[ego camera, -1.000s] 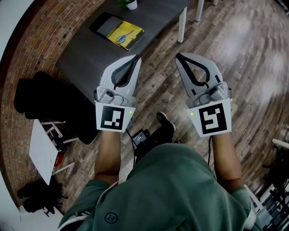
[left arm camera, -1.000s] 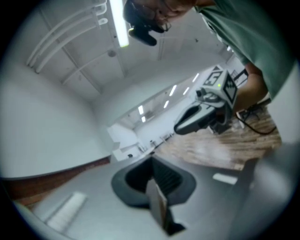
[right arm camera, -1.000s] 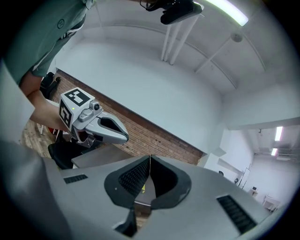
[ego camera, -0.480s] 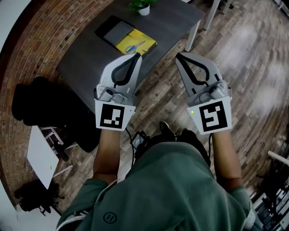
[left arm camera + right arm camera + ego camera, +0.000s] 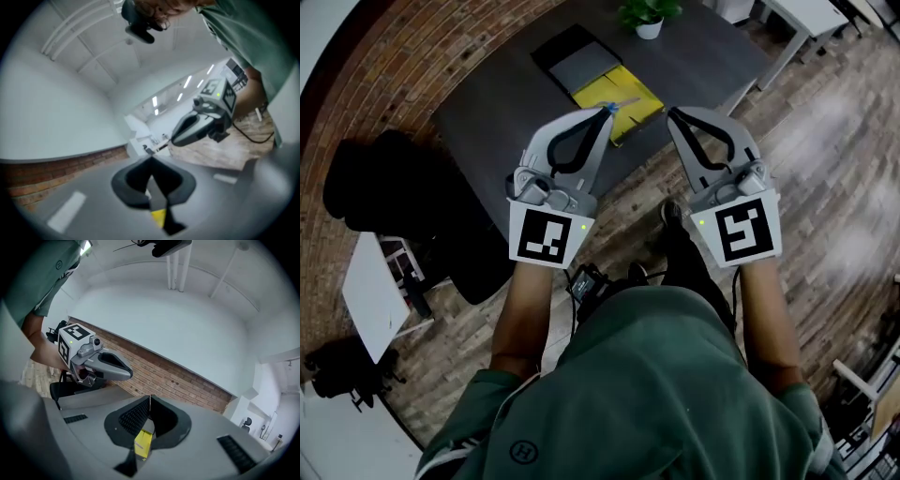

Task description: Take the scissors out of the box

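Both claws are held out in front of the person, side by side, pointing toward the bench point(image 5: 487, 122). The left claw point(image 5: 604, 112) is closed, its two tips meet and nothing is between them. The right claw point(image 5: 672, 113) is also fully closed and empty. Each gripper view shows only a piece of yellow through the gap behind its own joined tips.

The yellow box point(image 5: 630, 94) lies open on the bench just beyond the claws, with its dark grey lid point(image 5: 581, 61) beside it on the far left side. A small plant point(image 5: 647, 14) stands further back. The scissors point(image 5: 619, 105) are inside the box and the left claw covers a part of them. As far as I can see, their long axis goes slanted along the box, with the blue handles at the near left end and the blades pointing away to the right.

In the head view the left claw tip is over the near corner of the box, almost at the handles, while the right claw tip is just beside the box edge. So I judge the left claw is nearer to them. Both claws must open first, and the task is not yet begun.
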### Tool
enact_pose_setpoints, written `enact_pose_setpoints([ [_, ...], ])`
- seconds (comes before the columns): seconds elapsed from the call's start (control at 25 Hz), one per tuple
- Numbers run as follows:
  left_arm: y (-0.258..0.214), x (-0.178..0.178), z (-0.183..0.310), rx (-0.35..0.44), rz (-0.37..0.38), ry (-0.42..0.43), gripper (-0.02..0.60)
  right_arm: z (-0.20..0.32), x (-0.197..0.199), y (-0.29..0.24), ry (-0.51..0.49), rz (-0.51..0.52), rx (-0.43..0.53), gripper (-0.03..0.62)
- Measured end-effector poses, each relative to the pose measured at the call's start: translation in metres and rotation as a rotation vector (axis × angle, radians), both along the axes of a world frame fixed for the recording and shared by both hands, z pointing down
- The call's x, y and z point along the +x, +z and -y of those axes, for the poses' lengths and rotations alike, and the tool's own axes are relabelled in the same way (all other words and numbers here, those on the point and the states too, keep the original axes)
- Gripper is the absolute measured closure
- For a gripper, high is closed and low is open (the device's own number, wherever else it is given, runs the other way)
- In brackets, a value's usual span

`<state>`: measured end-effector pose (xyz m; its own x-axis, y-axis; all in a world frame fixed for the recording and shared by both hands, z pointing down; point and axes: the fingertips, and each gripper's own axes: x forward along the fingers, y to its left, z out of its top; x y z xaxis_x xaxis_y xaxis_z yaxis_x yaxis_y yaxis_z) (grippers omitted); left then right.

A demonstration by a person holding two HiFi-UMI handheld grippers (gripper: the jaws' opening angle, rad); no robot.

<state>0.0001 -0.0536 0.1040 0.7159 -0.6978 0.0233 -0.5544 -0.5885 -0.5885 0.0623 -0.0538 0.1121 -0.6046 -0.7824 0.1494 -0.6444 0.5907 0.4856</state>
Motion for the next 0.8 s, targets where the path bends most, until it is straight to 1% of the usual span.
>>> enact_pose_setpoints([
  [0.12, 0.010, -0.006, 0.026, -0.015, 0.007, -0.053, 0.583, 0.031, -0.010, 0.013, -0.065, -0.001, -0.019, 0.586],
  [0.28, 0.026, -0.008, 0.068, -0.043, -0.002, -0.107, 0.581, 0.079, -0.013, 0.032, -0.127, -0.007, -0.058, 0.586],
  [0.52, 0.064, -0.006, 0.128, -0.118, -0.035, -0.205, 0.581, 0.143, -0.016, 0.076, -0.247, -0.041, -0.161, 0.586],
  [0.68, 0.096, -0.012, 0.153, -0.182, -0.052, -0.275, 0.581, 0.172, -0.029, 0.112, -0.337, -0.062, -0.232, 0.585],
  [0.8, 0.119, -0.016, 0.169, -0.215, -0.058, -0.312, 0.581, 0.192, -0.038, 0.139, -0.392, -0.079, -0.270, 0.585],
])
